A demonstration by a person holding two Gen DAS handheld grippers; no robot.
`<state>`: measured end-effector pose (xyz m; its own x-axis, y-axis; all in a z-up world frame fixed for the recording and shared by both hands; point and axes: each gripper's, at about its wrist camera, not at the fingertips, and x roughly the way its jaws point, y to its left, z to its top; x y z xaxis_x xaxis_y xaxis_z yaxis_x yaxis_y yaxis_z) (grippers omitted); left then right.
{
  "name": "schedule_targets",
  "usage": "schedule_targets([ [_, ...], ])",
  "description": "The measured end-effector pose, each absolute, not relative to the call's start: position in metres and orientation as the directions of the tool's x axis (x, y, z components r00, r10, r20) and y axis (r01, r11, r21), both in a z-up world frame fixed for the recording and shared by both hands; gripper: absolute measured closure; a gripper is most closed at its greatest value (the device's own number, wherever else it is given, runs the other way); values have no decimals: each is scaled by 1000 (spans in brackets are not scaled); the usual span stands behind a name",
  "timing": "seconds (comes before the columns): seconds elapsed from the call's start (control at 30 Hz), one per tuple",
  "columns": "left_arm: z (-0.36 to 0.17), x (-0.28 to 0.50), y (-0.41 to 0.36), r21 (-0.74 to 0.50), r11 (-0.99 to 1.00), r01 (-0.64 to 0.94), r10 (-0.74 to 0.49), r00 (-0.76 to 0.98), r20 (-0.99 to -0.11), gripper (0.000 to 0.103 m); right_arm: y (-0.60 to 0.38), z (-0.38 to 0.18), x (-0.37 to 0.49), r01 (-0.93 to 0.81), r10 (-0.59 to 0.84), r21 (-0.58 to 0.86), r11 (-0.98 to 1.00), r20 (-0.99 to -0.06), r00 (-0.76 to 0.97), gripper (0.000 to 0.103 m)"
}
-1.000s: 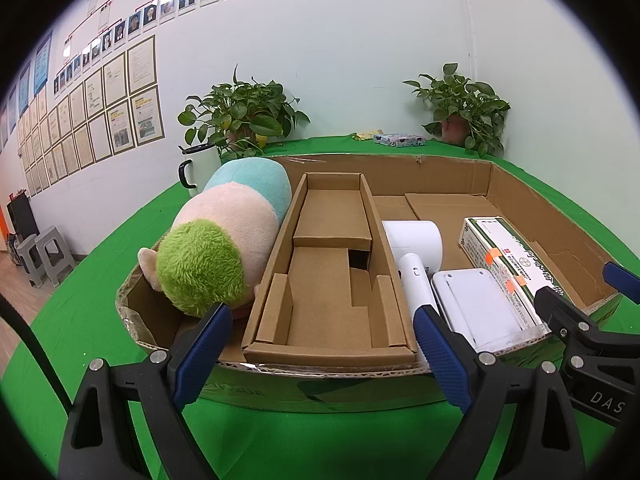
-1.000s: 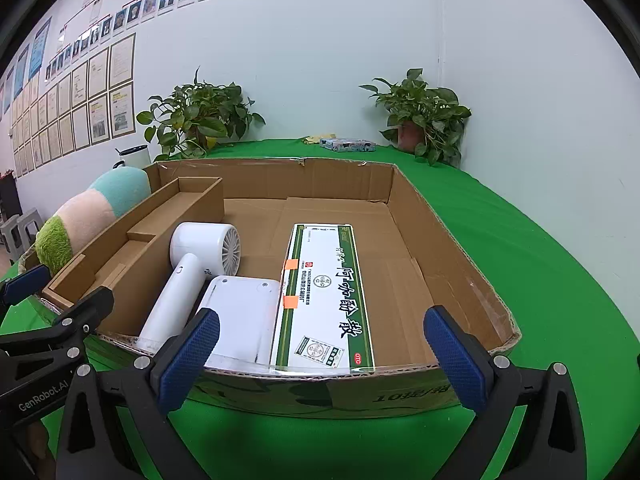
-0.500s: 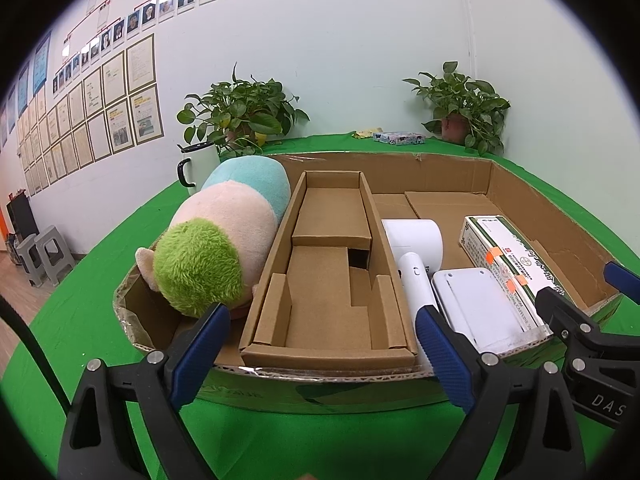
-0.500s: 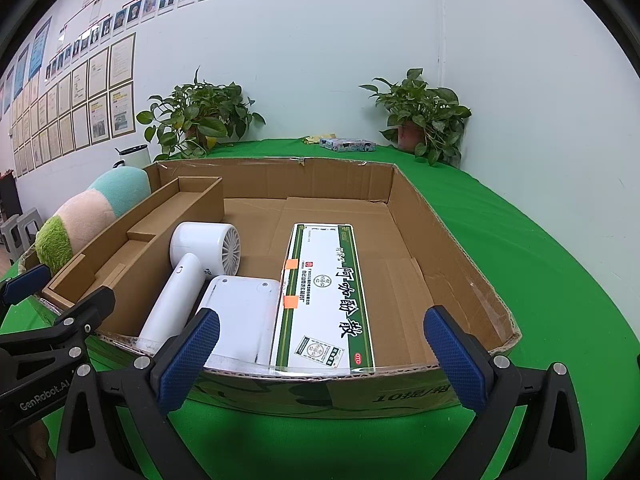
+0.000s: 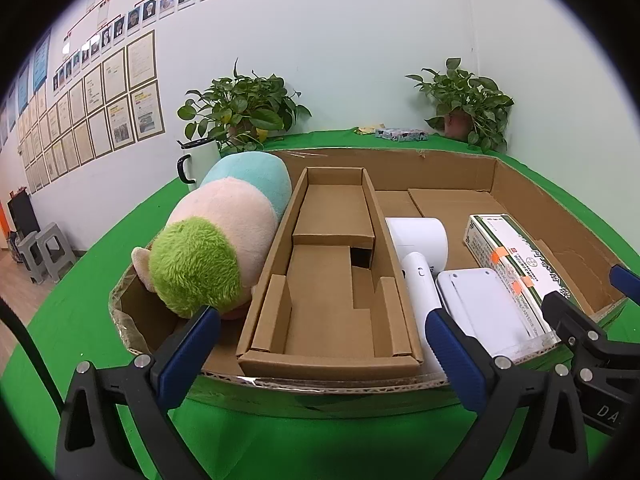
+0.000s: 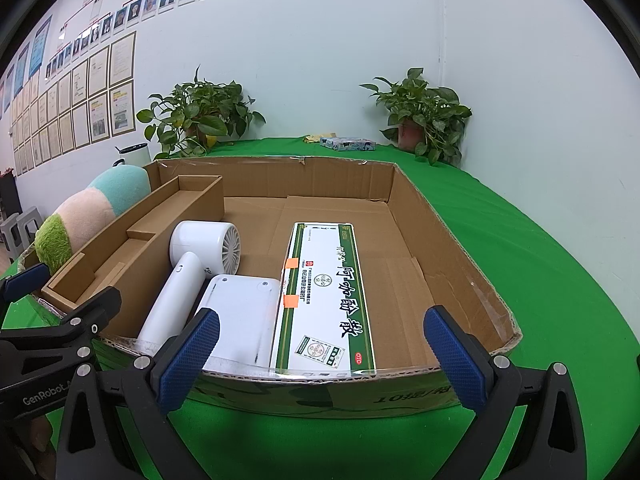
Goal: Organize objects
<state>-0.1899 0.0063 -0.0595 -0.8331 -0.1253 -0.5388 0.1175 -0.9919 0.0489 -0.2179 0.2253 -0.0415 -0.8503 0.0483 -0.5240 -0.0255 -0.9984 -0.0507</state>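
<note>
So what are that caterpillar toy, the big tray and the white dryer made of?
Caterpillar toy: plush fabric, fuzzy pile. Big tray: brown corrugated cardboard, fluting visible along the cut rim. White dryer: probably moulded plastic, smooth and slightly glossy.

Shallow brown corrugated cardboard tray: matt, rough fluted rim, glossy clear tape along edge.
Brown folded cardboard insert: matt paperboard.
Green, cream and blue plush toy: fuzzy cloth.
White plastic hair dryer: smooth, satin.
Green-and-white printed carton: glossy.
Green cloth worktop: matt.
Blue pads on tongs: textured, black plastic arms.
</note>
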Motion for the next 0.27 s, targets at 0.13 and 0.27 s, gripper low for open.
schedule_targets([
  [0.13, -59, -190, 7, 49, -992, 117, -125, -833, -539, 1, 225, -42, -218, -25, 48, -51, -998, -524, -850, 0],
  [0.27, -59, -190, 6, 49, -992, 116, -124, -833, -539, 1, 225, -41, -218, -25, 48, -51, -998, -524, -850, 0],
])
